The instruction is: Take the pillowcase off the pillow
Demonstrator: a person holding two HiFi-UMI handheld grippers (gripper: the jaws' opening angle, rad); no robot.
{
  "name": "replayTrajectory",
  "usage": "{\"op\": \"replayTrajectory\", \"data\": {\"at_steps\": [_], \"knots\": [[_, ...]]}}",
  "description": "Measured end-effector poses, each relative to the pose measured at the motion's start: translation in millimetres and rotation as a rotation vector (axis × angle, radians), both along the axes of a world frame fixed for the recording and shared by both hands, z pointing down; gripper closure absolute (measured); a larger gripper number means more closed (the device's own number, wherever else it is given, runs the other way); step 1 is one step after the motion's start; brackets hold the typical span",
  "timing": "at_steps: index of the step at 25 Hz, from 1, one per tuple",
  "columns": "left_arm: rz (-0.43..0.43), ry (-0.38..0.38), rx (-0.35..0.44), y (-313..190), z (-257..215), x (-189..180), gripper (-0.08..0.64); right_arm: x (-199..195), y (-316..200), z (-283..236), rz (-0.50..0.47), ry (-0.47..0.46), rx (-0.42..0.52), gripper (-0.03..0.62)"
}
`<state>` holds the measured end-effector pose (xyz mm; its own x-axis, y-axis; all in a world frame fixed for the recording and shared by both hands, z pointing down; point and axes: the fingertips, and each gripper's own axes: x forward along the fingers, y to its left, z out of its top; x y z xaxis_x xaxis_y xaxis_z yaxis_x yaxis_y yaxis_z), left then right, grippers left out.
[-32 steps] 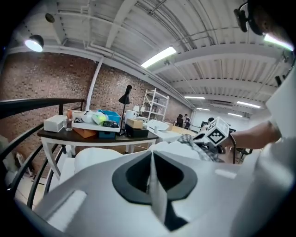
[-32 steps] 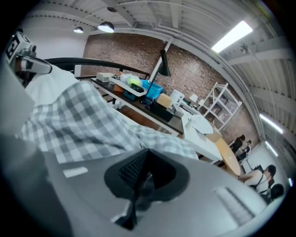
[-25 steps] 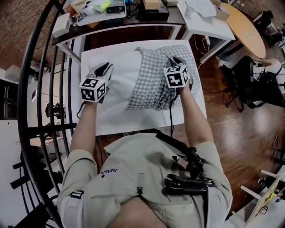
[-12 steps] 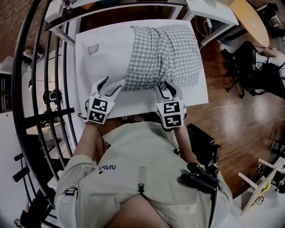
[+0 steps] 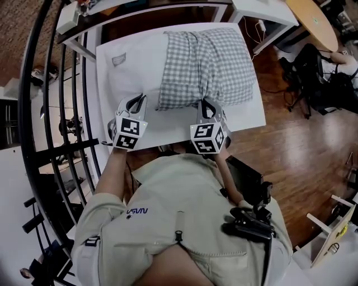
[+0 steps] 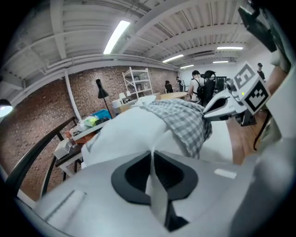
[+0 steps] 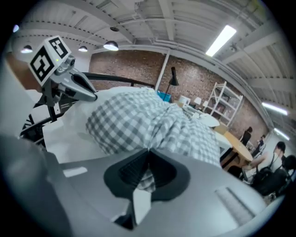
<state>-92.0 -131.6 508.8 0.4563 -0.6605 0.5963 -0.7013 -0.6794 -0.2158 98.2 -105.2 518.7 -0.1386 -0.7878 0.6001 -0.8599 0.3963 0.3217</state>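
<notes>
A white pillow (image 5: 137, 61) lies on the white table (image 5: 254, 114), its right part inside a grey checked pillowcase (image 5: 210, 58). My left gripper (image 5: 136, 101) is at the pillow's bare near edge. In the left gripper view the left gripper (image 6: 151, 153) has its jaws closing, with a fold of the white pillow (image 6: 125, 134) pinched between them. My right gripper (image 5: 206, 104) is at the pillowcase's near edge. The right gripper view shows the right gripper (image 7: 148, 153) closing its jaws on a bunch of the checked pillowcase (image 7: 138, 118).
A black curved railing (image 5: 56, 111) runs along the left of the table. A cluttered desk (image 5: 106, 6) stands beyond the table's far edge. A round wooden table (image 5: 316, 19) and a dark chair (image 5: 313, 67) stand to the right on the wooden floor.
Both grippers came back from the pillow's middle to its near edge. Half a second ago their jaws stood wide; now each is pinched on fabric.
</notes>
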Motion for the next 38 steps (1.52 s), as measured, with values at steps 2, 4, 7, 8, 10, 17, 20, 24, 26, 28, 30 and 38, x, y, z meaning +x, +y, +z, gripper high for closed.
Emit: {"op": "replayTrajectory", "data": {"at_steps": [2,4,7,8,10,17,20,24,26,28,30,38], "knots": [[-0.031,0.036,0.063,-13,-34,-11,0.537,22,-3,-20,0.024,0.04,0.058,0.578],[-0.068,0.086,0.112,-27,-63,-22,0.537,51,-9,-36,0.057,0.111,0.109,0.578],[-0.115,0.157,0.158,-39,-90,-41,0.538,94,-18,-53,0.111,0.216,0.157,0.58],[-0.122,0.185,0.147,-38,-91,-46,0.538,106,-19,-55,0.128,0.236,0.159,0.578],[-0.125,0.235,0.098,-27,-80,-54,0.538,124,-18,-49,0.156,0.257,0.129,0.58],[-0.186,0.298,-0.111,17,7,-50,0.538,135,8,34,0.186,0.147,-0.153,0.58],[-0.184,0.301,-0.134,25,23,-46,0.533,129,18,49,0.197,0.068,-0.192,0.578],[-0.185,0.324,-0.119,32,13,-40,0.462,128,26,39,0.205,-0.039,-0.193,0.546],[-0.222,0.354,-0.064,36,-11,-47,0.385,131,30,25,0.181,-0.079,-0.187,0.493],[-0.269,0.405,0.028,36,-47,-58,0.394,137,29,6,0.165,-0.111,-0.16,0.448],[-0.288,0.445,0.103,28,-79,-65,0.394,140,19,-24,0.167,-0.13,-0.086,0.468],[-0.075,0.352,0.122,-58,-99,32,0.299,64,-88,-108,-0.065,-0.191,0.126,0.465]]}}
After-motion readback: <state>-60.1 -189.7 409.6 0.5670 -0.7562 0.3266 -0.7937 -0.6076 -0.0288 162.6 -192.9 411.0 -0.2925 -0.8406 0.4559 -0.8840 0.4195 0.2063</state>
